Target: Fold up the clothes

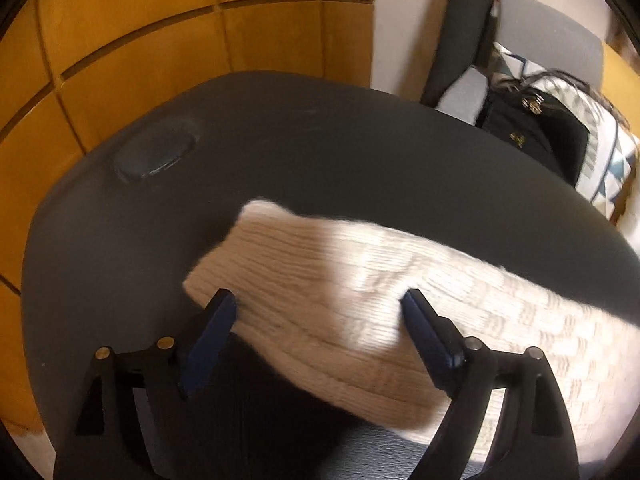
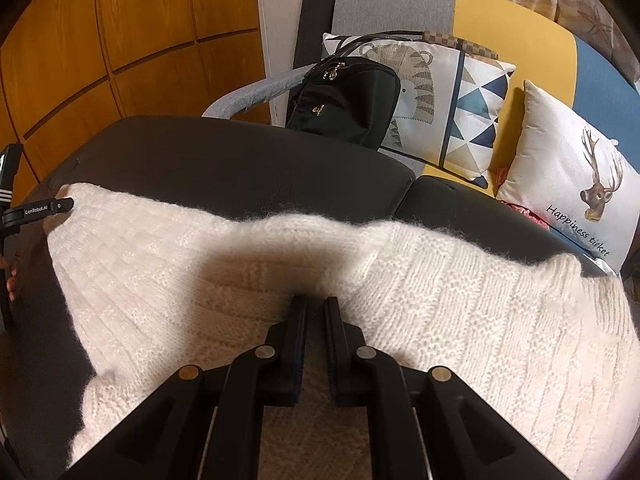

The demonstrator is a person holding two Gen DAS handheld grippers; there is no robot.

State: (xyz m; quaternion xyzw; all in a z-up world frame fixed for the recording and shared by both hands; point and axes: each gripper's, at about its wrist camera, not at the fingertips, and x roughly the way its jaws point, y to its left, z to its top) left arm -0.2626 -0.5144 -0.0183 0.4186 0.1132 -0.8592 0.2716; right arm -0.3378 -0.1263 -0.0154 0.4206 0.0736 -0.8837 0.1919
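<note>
You are working over a dark padded bench [image 2: 240, 160] with a cream knitted sweater [image 2: 440, 320] lying spread across most of it, its far edge running close to the bench's back rim.

Your left gripper [image 1: 320, 312] is hovering low over the sweater's left end, where a ribbed cuff or hem [image 1: 280, 264] is lying on the dark surface. Its blue-padded fingers [image 1: 212, 328] are standing wide apart, straddling the knit with nothing pinched between them. The picture from this side is blurred. In the right wrist view, the same gripper is showing at the far left edge, its tip just beside the sweater's corner.

Your right gripper [image 2: 316, 312] is pointing down at the middle of the sweater, casting a shadow on the knit. Its fingers [image 2: 298, 344] are drawn nearly together with only a narrow gap; whether any yarn is caught in them cannot be told.

Behind the bench, a black bag [image 2: 348, 100] and patterned cushions [image 2: 460, 112] are resting on a sofa, beside wooden panelling [image 2: 120, 40].
</note>
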